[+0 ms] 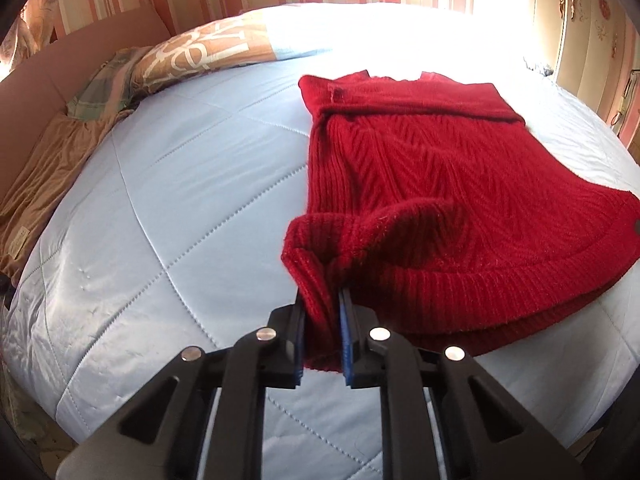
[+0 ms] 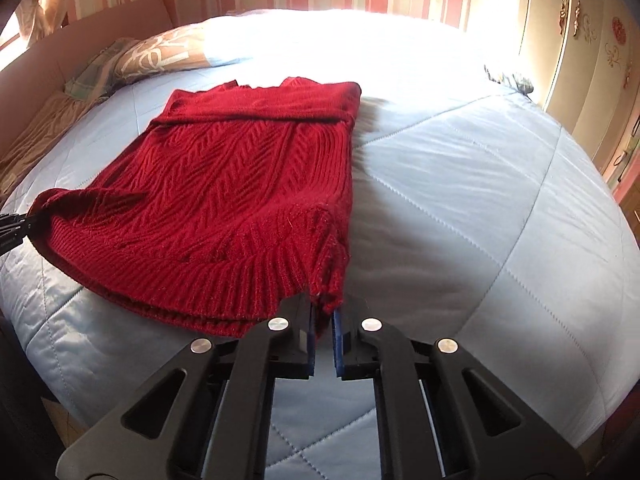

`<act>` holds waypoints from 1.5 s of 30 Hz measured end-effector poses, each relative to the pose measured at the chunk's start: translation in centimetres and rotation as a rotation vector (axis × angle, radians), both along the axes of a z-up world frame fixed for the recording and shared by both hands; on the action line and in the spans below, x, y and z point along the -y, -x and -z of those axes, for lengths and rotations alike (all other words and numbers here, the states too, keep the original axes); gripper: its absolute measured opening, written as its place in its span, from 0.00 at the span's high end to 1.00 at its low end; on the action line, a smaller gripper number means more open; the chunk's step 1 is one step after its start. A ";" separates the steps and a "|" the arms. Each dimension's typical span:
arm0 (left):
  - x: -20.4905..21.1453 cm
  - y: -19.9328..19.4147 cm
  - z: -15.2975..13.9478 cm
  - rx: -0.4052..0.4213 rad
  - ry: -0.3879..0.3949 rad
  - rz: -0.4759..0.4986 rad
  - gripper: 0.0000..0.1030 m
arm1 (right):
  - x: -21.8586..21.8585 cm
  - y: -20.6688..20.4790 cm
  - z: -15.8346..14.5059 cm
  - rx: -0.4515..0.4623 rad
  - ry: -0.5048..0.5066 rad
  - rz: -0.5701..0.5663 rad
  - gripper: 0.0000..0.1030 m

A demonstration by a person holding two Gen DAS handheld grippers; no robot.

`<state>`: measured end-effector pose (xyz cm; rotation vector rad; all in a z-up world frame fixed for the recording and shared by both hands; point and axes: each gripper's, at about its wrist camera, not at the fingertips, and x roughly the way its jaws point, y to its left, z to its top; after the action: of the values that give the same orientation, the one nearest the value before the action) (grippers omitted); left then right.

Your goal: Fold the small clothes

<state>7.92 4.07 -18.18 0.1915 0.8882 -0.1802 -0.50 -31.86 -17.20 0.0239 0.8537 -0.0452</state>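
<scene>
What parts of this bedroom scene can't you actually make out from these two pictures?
- Red sweater: its sleeves, folded out of sight in both views.
- Blue quilt: the far part, washed out by sunlight glare.
- Left gripper: the hem corner it pinches runs on behind its fingers.
- Right gripper: the hand holding it lies outside the right wrist view.

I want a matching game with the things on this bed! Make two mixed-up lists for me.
Things:
1. red knitted sweater
2. light blue quilted bedspread
3. orange patterned pillow
4. left gripper

Descriptions:
A. at the head of the bed
B. shut on the sweater's hem corner
C. lying partly folded
D. spread under everything

Pairs: 1-C, 2-D, 3-A, 4-B
</scene>
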 end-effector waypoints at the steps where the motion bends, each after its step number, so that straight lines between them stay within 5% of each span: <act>1: 0.2 -0.5 -0.7 0.024 -0.002 -0.006 0.86 | -0.1 -0.4 -0.5 0.018 0.004 -0.003 0.94; 8: 2.2 -5.2 -4.0 0.170 -0.006 -0.067 0.86 | -0.7 -5.4 -3.2 0.146 0.048 -0.017 0.94; 17: 4.1 -13.4 -4.8 0.258 0.041 -0.111 0.86 | 0.1 -14.5 -4.4 0.267 0.022 -0.026 0.94; 21: 5.1 -18.6 -4.9 0.246 0.071 -0.116 0.87 | 1.0 -19.6 -4.3 0.271 0.001 -0.009 0.94; 27: 7.0 -25.1 -4.9 0.209 0.017 -0.103 0.87 | 2.2 -26.1 -3.9 0.220 -0.015 0.031 0.94; 36: 6.9 -32.5 0.7 0.023 -0.002 -0.158 0.85 | 4.6 -34.0 0.6 0.048 -0.063 0.076 0.93; 38: 7.0 -33.4 2.0 -0.020 -0.021 -0.158 0.83 | 4.7 -34.8 1.8 0.006 -0.086 0.055 0.90; 40: 6.7 -33.2 2.0 -0.014 -0.012 -0.138 0.69 | 4.8 -34.7 1.8 0.020 -0.127 0.024 0.85; 42: 6.1 -32.3 1.5 0.024 -0.037 -0.139 0.37 | 4.9 -34.0 1.5 0.042 -0.150 0.015 0.62; 45: 4.9 -31.3 0.7 0.032 -0.010 -0.142 0.35 | 4.5 -33.1 1.5 0.037 -0.140 -0.003 0.59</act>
<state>39.19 -0.80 -18.86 0.1392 0.8679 -0.0408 32.62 -36.40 -18.65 0.1542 0.8188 0.0180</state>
